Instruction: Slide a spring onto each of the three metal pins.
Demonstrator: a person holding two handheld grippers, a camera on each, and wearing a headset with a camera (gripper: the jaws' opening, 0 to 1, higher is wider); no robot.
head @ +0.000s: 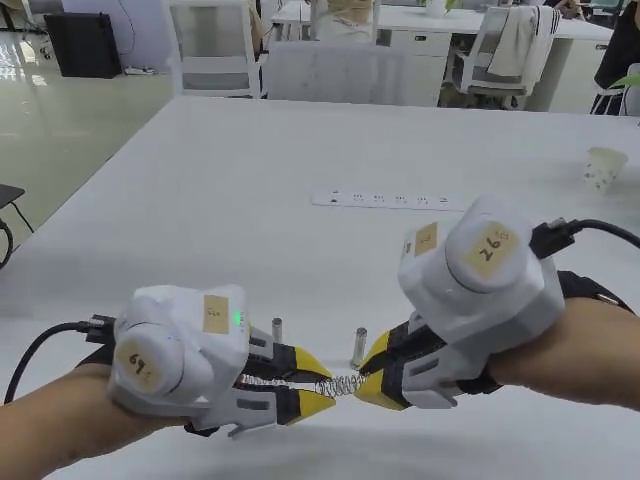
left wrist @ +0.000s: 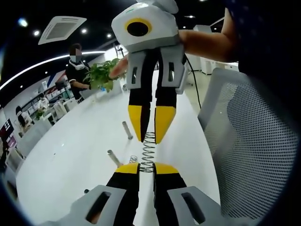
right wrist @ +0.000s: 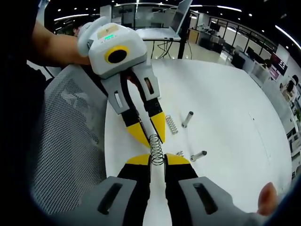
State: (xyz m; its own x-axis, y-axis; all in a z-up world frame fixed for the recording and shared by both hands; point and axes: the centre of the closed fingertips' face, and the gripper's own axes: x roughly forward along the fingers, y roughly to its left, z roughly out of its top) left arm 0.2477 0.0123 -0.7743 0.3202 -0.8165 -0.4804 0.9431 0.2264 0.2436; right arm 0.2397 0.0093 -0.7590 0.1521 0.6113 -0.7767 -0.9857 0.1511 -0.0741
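The left gripper [head: 312, 384] and right gripper [head: 366, 377] point at each other low over the table [head: 250, 200], each with its jaws clamped on one end of a spring [head: 338, 384] held level between them. Two pins [head: 277, 331] [head: 359, 346] stand upright on the table just behind the spring. A second spring [right wrist: 172, 123] lies loose near them.

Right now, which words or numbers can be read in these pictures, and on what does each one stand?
"26": round tan sticker on the white right gripper.
"69", it seems: round tan sticker on the white left gripper.
Square tan sticker on the left gripper, another on the right: handwriting too small to read.
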